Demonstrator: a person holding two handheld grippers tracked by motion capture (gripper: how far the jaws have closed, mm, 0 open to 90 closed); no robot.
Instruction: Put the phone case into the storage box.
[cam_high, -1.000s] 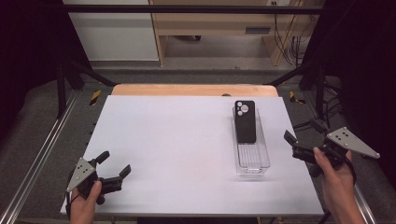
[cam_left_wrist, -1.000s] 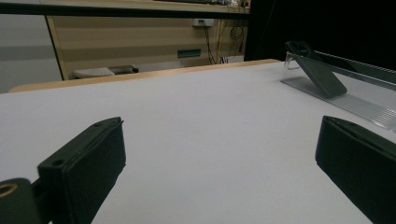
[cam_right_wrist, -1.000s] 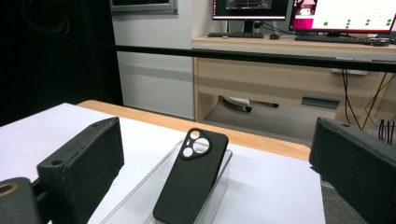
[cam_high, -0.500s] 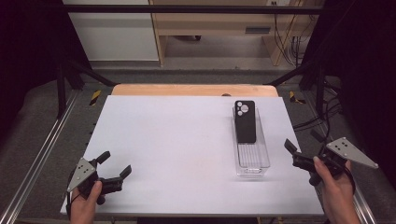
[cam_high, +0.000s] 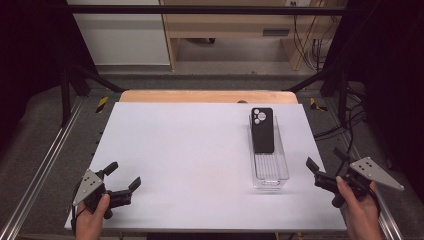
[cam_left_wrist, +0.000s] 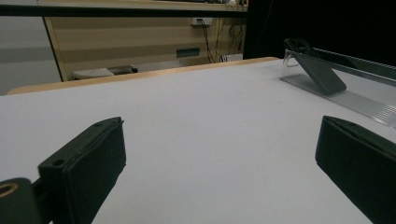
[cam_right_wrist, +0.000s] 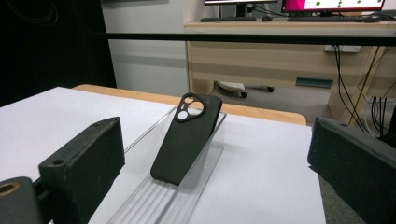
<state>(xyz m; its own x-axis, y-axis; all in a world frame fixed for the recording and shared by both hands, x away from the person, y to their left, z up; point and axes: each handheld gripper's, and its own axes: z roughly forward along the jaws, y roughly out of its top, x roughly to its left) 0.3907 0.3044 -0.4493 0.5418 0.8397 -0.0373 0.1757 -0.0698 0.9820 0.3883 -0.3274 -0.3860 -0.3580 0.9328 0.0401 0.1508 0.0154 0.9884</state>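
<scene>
- Black is the colour of the phone case (cam_high: 263, 130). It has round holes for the camera near its top end.
- The phone case sits in a clear plastic tray (cam_high: 270, 174) on the right part of the white table (cam_high: 190, 150).
- The case fills the far half of the tray. Its top end leans up on the far wall of the tray, and its bottom end rests on the ridged floor.
- The near half of the tray holds nothing.
- In the right gripper view the phone case (cam_right_wrist: 187, 137) stands tilted in the tray (cam_right_wrist: 159, 198), right between the 2 black jaws but farther off.
- The right gripper (cam_high: 327, 167) is held at the right edge of the table, near the close end of the tray. Its jaws are wide apart and hold nothing.
- The left gripper (cam_high: 124, 175) is at the near left corner of the table, well apart from the tray. Its jaws are wide apart too, with nothing in them.
- In the left gripper view the phone case (cam_left_wrist: 317, 70) and the tray (cam_left_wrist: 355, 100) are far off to the right.
- Each gripper is held by 1 hand that comes in from the bottom.
</scene>
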